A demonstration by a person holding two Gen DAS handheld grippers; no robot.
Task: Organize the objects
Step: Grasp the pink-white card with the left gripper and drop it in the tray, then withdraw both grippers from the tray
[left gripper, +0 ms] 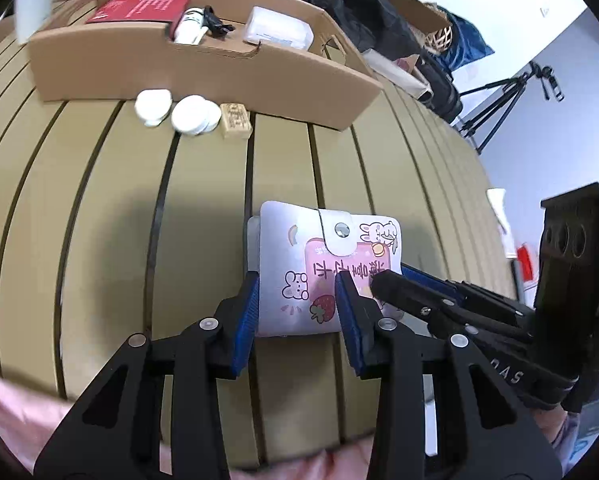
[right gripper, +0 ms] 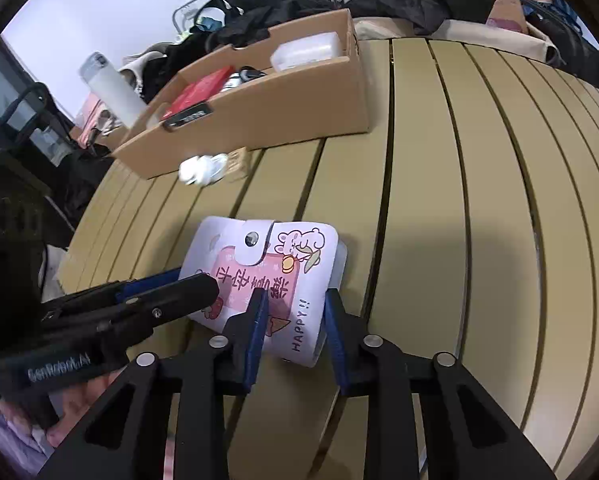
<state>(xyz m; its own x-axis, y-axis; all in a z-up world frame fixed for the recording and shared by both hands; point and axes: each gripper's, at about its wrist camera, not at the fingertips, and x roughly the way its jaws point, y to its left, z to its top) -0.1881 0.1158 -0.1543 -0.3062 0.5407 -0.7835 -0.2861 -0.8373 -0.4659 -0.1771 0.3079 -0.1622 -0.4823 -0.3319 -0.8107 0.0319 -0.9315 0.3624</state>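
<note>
Card wallet (left gripper: 323, 268), white with cartoon print and a snap flap, lies on the slatted desk (left gripper: 119, 208), lower centre of both views. Both grippers are on it. Left gripper (left gripper: 297, 300) has its jaws straddling the near edge, blue pads beside the wallet's sides at medium opening; cannot tell if they actually press it yet. Right gripper (right gripper: 295, 318) does the same from its side, jaws part-open around the near corner, contact also unclear. In the left view the right tool comes in from lower right, tip over the wallet's right edge.

To do this well, judging from the layout: close one pair firmly on the spine side, keep the flap snapped, lift flat, and avoid the two tools clashing since they are just beside each other. Likely goal is the cardboard tray (left gripper: 203, 68), upper left of the left view, which already holds a red booklet (left gripper: 139, 8), a white bottle (left gripper: 189, 26) and a clear plastic box (left gripper: 277, 32).

Two white round cases (left gripper: 171, 110) and a small wooden block (left gripper: 235, 120) sit just in front of the tray. The desk has dark grooves that could catch an edge. The room behind is cluttered: dark bags, a tripod (left gripper: 503, 100) at right.
</note>
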